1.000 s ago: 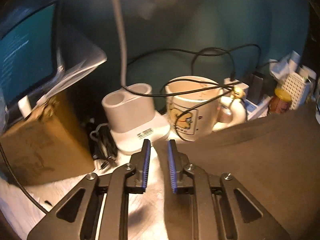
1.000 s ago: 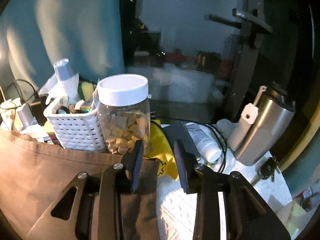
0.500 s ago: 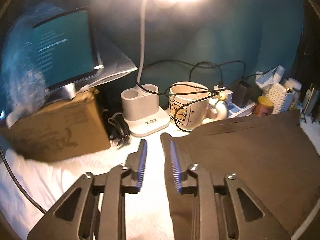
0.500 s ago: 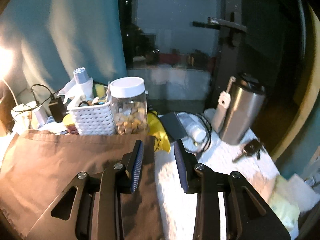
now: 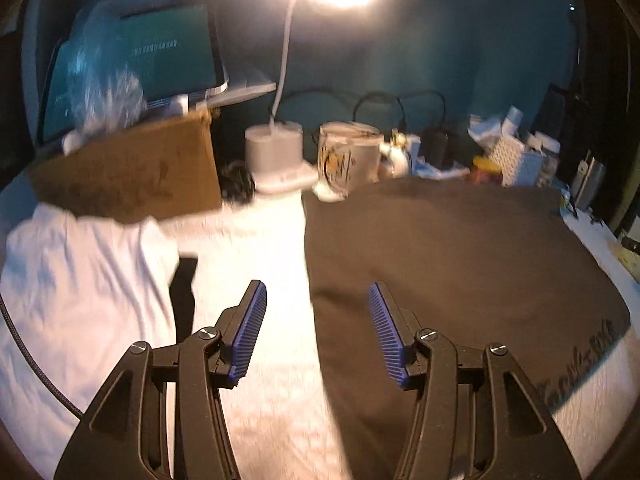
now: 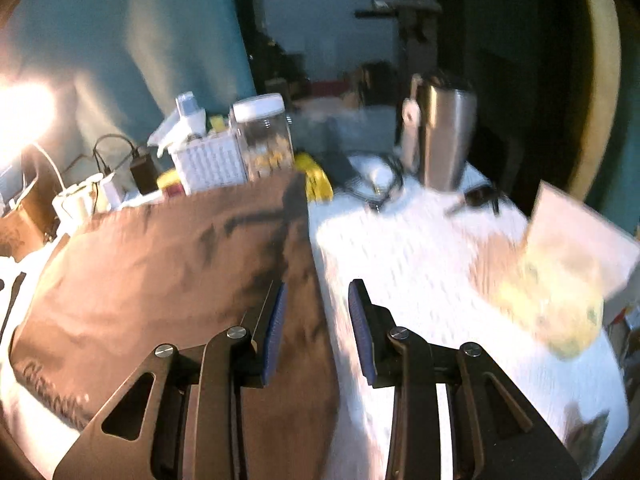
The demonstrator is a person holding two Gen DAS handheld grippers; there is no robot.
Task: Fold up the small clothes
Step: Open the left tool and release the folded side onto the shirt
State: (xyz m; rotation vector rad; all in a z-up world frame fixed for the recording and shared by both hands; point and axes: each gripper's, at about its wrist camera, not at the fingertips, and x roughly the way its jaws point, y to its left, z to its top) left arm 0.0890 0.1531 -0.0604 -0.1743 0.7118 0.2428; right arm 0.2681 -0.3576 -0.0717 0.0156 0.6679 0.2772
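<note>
A dark brown garment lies flat on a white cloth-covered table; it also shows in the right wrist view. My left gripper is open and empty, raised over the garment's left edge. My right gripper is open and empty, raised over the garment's right edge, its left finger above the fabric. Pale lettering shows on the garment's near hem.
A cardboard box, a lamp base and a mug stand at the back. A white basket, a clear jar and a steel tumbler stand behind the garment. Paper lies at the right.
Both grippers have pulled back and risen from the garment's far corners toward me. The left jaws have opened wider. The garment now lies spread flat.
</note>
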